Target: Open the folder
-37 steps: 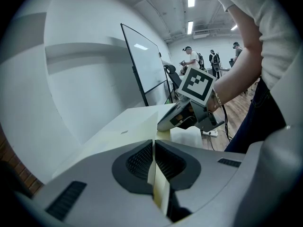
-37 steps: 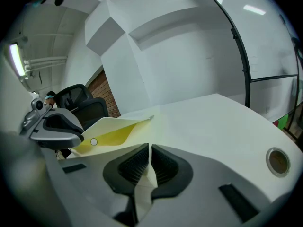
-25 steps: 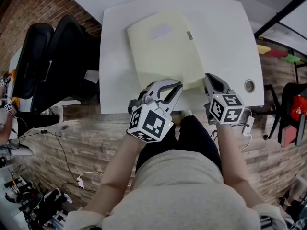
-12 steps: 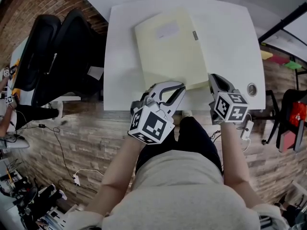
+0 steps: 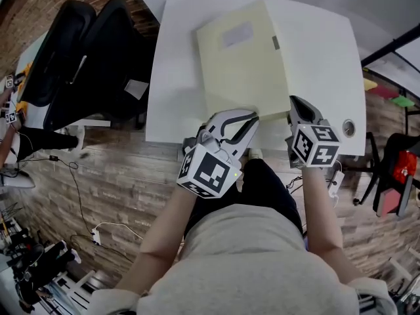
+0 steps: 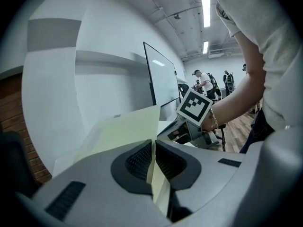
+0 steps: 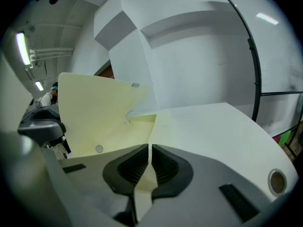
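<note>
The pale yellow folder on the white table is pinched at its near edge by the left gripper and the right gripper.

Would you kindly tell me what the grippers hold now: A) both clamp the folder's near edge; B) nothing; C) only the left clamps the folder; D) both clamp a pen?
A: the left gripper and right gripper each show jaws shut on the folder's yellow sheet.

The folder has its near edge hidden behind the left hand-held gripper and right hand-held gripper; its label is too blurred to read.
</note>
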{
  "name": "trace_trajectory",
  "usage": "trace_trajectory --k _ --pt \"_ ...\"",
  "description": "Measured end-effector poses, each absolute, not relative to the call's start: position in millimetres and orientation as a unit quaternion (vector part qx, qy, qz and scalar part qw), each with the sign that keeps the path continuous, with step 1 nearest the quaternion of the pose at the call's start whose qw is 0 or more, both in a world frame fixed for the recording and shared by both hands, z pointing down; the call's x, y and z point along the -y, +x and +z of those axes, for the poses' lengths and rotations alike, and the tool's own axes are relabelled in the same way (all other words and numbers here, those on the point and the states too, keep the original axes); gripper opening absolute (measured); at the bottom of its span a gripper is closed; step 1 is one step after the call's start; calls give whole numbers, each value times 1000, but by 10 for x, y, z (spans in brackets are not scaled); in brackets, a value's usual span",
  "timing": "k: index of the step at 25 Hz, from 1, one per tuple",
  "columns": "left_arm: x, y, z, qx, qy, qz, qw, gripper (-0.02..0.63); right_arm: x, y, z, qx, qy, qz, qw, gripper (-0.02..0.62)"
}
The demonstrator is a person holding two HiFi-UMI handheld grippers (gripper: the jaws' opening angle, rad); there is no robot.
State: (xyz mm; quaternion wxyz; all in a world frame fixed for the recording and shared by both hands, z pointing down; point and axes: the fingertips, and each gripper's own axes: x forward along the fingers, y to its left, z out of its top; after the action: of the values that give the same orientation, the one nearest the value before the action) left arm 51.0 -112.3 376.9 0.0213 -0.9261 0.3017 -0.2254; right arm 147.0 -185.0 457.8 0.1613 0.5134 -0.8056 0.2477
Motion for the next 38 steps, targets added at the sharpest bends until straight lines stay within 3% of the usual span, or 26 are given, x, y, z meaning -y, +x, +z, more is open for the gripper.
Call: trace_trajectory --k 38 --pt "848 -713 3512 -448 -883 -134 -36 23 1928 -543 4054 920 303 209 138 34"
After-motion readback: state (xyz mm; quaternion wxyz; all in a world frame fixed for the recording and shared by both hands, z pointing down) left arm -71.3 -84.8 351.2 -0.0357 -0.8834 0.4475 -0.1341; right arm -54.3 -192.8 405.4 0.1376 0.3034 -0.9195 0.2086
